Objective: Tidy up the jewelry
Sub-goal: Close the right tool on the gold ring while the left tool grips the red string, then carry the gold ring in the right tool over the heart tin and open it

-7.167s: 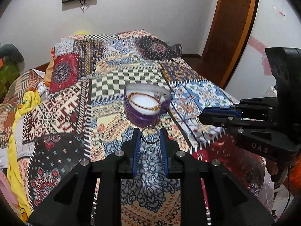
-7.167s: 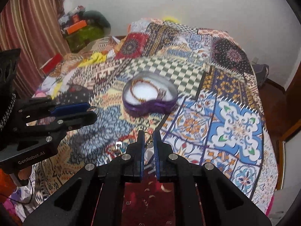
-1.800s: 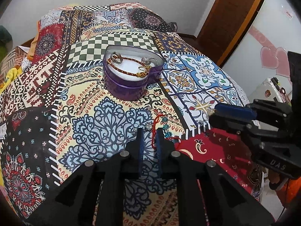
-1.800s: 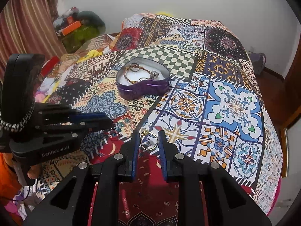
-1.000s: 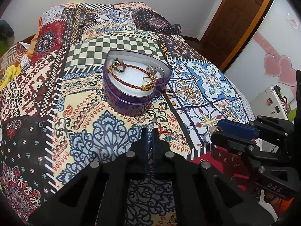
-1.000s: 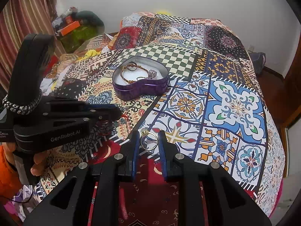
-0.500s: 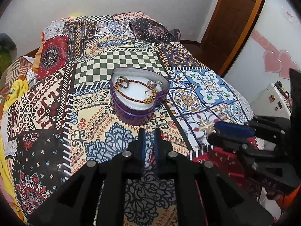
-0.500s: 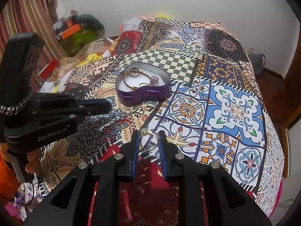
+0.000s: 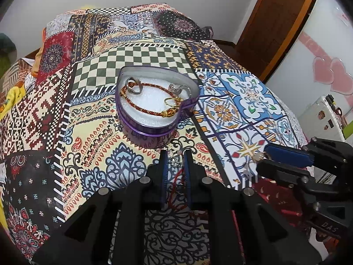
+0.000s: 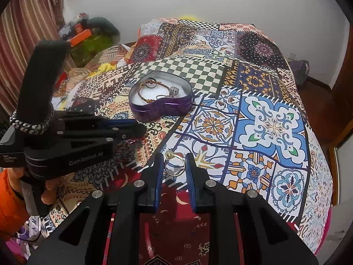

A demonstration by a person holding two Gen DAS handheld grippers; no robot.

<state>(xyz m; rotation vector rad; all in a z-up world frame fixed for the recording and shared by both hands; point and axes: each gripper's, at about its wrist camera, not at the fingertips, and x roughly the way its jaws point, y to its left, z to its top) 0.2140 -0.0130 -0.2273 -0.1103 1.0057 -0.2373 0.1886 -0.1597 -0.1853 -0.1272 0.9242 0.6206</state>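
Observation:
A purple heart-shaped tin point(image 9: 143, 129) point(image 10: 158, 110) sits on the patterned bedspread. It holds a red-and-gold braided bracelet point(image 9: 141, 106), a silver ring point(image 9: 134, 88) and a gold ring point(image 9: 171, 100). My left gripper point(image 9: 175, 154) is partly open, its jaws either side of a red cord bracelet point(image 9: 176, 176) with a silver charm on the bedspread, just in front of the tin. My right gripper point(image 10: 174, 156) is shut on a gold ring point(image 10: 174, 165), held above the bedspread to the right of the left gripper point(image 10: 141, 130).
The bed's right edge drops to the floor by a wooden door point(image 9: 275, 22). A white case point(image 9: 324, 114) stands beyond that edge. Clutter and a striped curtain point(image 10: 26, 33) lie left of the bed.
My left gripper has come down and forward toward the tin and its jaws have opened around the red cord bracelet. My right gripper still holds the gold ring, barely moved.

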